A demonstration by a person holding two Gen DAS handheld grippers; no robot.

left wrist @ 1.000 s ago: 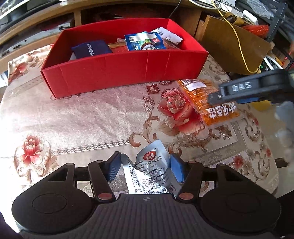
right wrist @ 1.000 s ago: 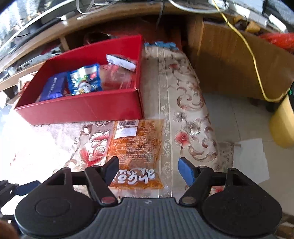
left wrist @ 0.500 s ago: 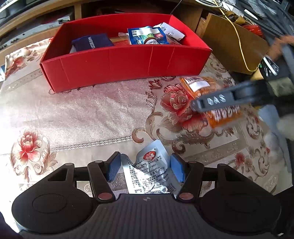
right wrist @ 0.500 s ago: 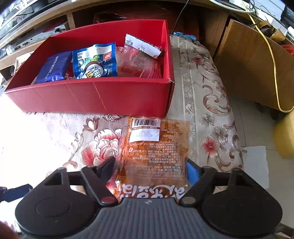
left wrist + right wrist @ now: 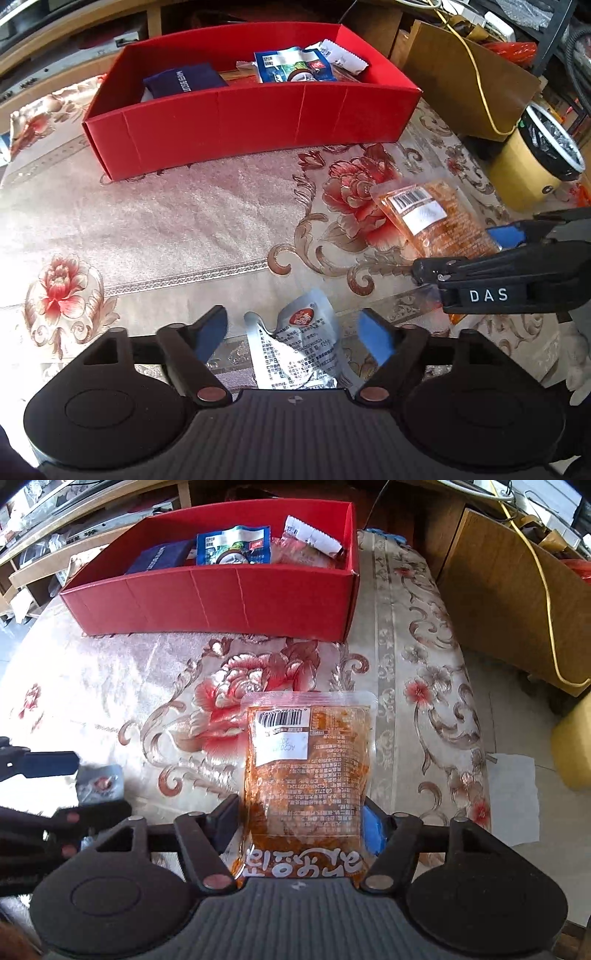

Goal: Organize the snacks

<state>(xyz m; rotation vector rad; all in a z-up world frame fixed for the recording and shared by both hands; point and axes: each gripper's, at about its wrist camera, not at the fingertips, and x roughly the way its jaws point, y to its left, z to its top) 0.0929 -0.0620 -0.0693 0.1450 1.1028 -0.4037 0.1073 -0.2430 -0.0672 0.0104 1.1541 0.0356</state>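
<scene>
Left wrist view gives me the left claw (image 5: 293,338) spread wide, its blue pads standing clear on either side of a crumpled silver sachet (image 5: 301,350) that lies on the worktop (image 5: 177,221) between them, touching neither. Farther right I see my right claw (image 5: 480,258) reaching in from the edge, set around the near end of the orange snack pack (image 5: 432,218).

Right wrist view shows that pack (image 5: 308,775) lying flat, barcode end pointing away from me, its printed end running back between the fingers. Both pads sit right at the pack's edges; I cannot tell whether they are pressing it or only flanking it.

Beyond both packs stands the red box (image 5: 221,598), near the far side of the floral cloth. Inside it I make out a dark navy packet (image 5: 183,79), a blue pouch (image 5: 291,66) and a white-ended wrapper (image 5: 312,535), crowded toward its right half.
</scene>
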